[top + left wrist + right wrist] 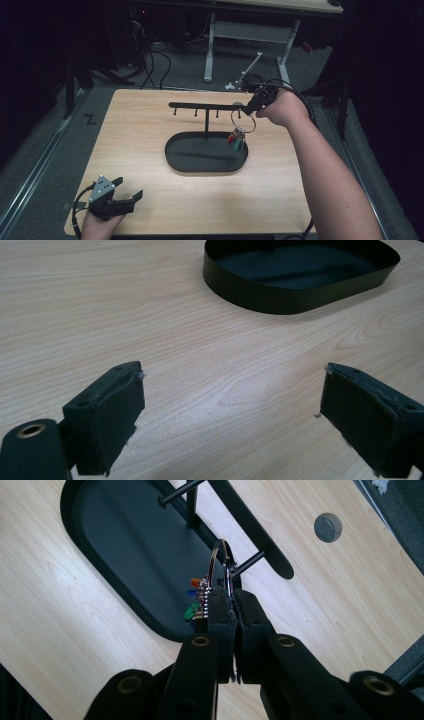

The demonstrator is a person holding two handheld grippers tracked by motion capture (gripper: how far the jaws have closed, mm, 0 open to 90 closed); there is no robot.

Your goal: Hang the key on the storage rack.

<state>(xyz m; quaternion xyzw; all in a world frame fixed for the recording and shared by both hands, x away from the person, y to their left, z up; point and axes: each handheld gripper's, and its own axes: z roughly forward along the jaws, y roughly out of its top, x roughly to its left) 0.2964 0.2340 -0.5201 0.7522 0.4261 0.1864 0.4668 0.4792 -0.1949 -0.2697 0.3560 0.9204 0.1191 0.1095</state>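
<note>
Pinching a metal key ring [243, 121] between closed fingers, the right gripper [252, 106] holds it at the right end of the black key stand's crossbar [202, 105], keys [237, 140] dangling over the oval tray [175, 160] mid-counter [140, 120]. The left gripper [117, 200] rests near the front-left corner, fingers apart.
</note>
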